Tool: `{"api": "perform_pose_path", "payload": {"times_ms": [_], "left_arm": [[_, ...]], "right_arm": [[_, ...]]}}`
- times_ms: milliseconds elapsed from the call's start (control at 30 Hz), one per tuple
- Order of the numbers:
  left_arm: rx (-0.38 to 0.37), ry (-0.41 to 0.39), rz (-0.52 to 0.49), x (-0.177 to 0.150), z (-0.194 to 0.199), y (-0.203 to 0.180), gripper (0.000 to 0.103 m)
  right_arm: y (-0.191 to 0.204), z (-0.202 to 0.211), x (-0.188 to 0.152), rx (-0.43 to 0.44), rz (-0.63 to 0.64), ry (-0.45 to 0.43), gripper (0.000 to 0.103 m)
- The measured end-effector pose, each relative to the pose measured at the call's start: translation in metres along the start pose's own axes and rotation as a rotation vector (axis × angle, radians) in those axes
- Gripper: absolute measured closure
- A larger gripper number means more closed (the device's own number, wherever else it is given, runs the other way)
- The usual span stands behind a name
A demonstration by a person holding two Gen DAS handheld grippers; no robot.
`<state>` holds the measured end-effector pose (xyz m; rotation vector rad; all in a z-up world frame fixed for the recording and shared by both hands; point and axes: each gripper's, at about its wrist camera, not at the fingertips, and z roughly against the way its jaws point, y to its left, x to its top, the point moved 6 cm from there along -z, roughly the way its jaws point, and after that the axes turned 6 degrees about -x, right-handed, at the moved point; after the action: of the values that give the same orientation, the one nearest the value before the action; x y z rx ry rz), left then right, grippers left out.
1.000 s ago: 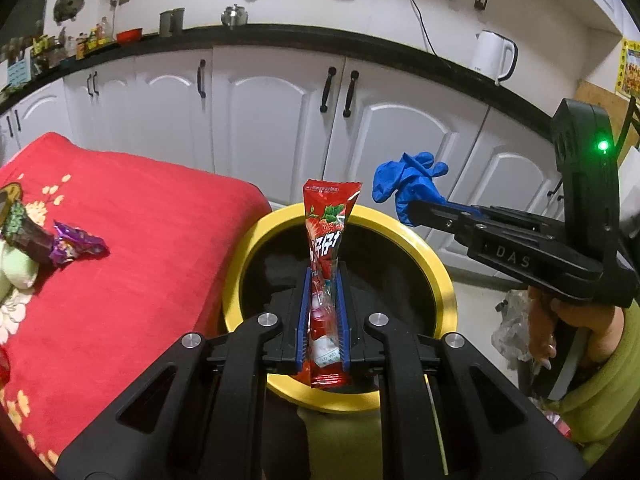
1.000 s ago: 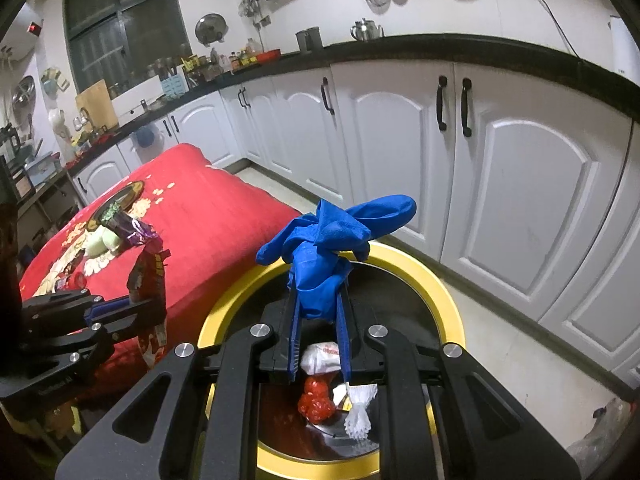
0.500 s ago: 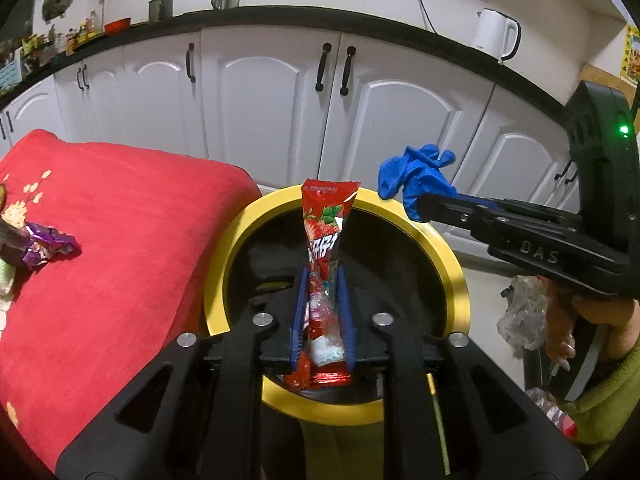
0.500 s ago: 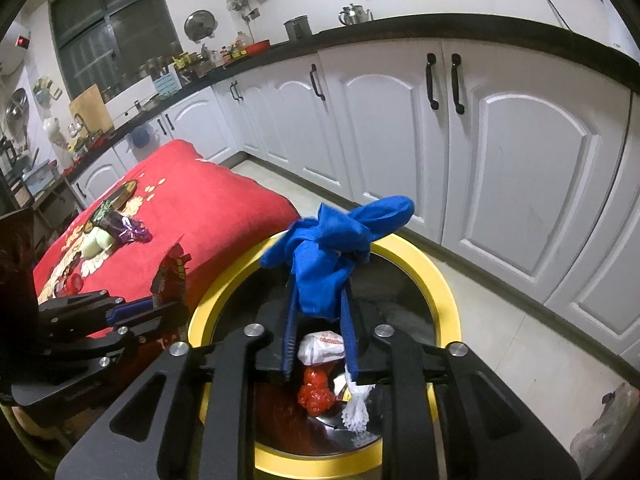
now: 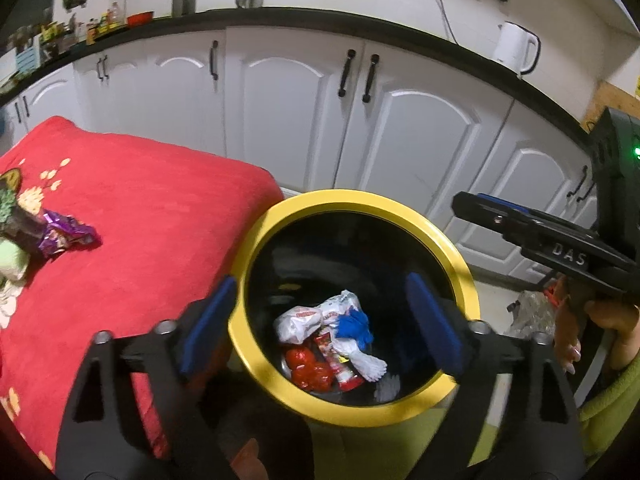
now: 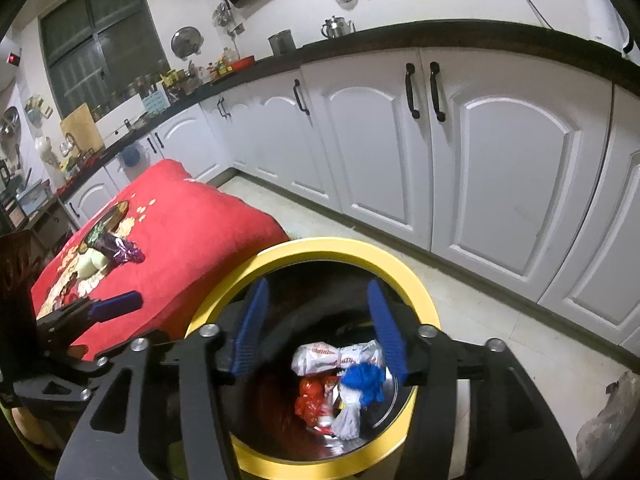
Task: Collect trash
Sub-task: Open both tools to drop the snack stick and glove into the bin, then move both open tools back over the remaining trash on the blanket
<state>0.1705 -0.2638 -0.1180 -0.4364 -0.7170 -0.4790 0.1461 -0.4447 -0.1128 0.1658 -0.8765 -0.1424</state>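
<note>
A yellow-rimmed bin [image 5: 360, 200] stands beside the red-clothed table [image 5: 140, 240]. My left gripper [image 5: 318, 292] hangs over the bin, its jaws opening wide with nothing between them. The red strawberry wrapper [image 5: 338, 360] and the blue glove [image 5: 354, 326] lie at the bottom among white wrappers [image 5: 304, 318]. My right gripper [image 6: 318, 286] is above the same bin [image 6: 340, 246], jaws opening and empty, with the blue glove [image 6: 366, 380] lying below it. A purple wrapper [image 5: 64, 236] lies on the cloth at the left.
White cabinets [image 5: 288, 112] under a black counter run behind the bin. A white kettle [image 5: 516, 50] stands on the counter. A clear plastic bag [image 5: 532, 312] lies on the floor by the person's hand [image 5: 600, 320]. More items sit next to the purple wrapper [image 6: 124, 252].
Both grippers went from shut to open. The red strawberry wrapper left the left jaws and the blue glove left the right jaws; both now lie inside the bin.
</note>
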Motion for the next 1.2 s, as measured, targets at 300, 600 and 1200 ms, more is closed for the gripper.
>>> {"api": "perform_pose_path", "payload": {"times_ms": [300,600,1200], "left_arm": [[0.049,-0.057,0.019,0.005,0.026,0.009,0.011],[0.088,-0.114,0.03,0.01,0.051,0.018,0.011],[0.194,-0.281,0.11,0.028,0.119,0.067,0.011]], "right_arm": [[0.01,0.01,0.006,-0.004,0.01,-0.036,0.039],[0.031,0.02,0.011,0.017,0.04,-0.06,0.038],[0.087,0.041,0.021,0.087,0.107,-0.12,0.034]]}}
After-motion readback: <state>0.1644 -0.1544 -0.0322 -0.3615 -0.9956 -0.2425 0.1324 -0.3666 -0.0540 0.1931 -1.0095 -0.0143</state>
